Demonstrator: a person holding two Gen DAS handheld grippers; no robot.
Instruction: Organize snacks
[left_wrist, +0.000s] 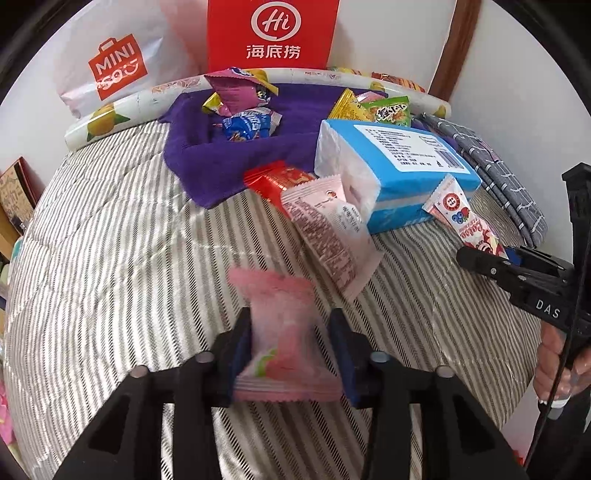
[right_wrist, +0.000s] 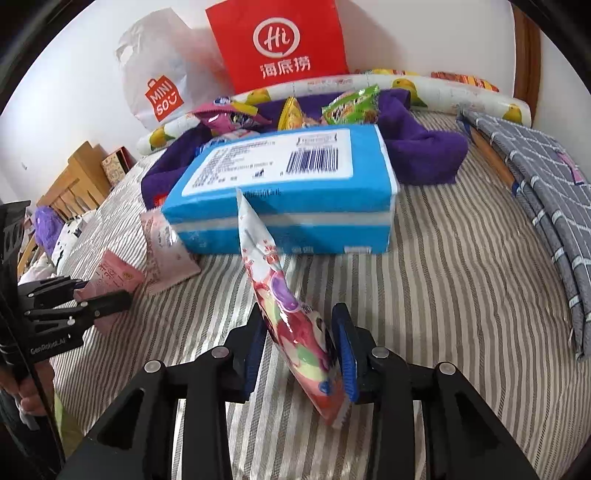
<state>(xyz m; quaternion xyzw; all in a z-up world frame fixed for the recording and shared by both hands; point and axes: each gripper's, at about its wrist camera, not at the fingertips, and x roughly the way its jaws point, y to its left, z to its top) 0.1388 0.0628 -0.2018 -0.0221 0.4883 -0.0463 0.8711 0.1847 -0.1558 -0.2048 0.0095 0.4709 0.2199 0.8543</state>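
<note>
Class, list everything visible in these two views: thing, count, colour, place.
Soft tissue pack: one, blue-white, mid-bed.
Folded towel: one, purple, behind pack.
Mixed snack packets: several, multicoloured, on towel.
Foil packet: one, red, towel's front edge.
Flat packet: one, pale pink, against pack.
Paper bag: one, red, by wall.
Plastic bag: one, white, beside it.
Checked cloth: one, grey, bed's right.
Left gripper: black, gripping pink wrapper.
Right gripper: black, gripping fruit-print packet.

A bedroom in a home is indicated by a bed covered with a grey-and-white striped quilt (right_wrist: 443, 266), on which a folded purple towel (left_wrist: 236, 155) and a folded grey checked cloth (right_wrist: 535, 192) are laid. Shopping bags are propped against the white wall (right_wrist: 424, 33), and wooden furniture (right_wrist: 74, 181) is seen beside the bed.
</note>
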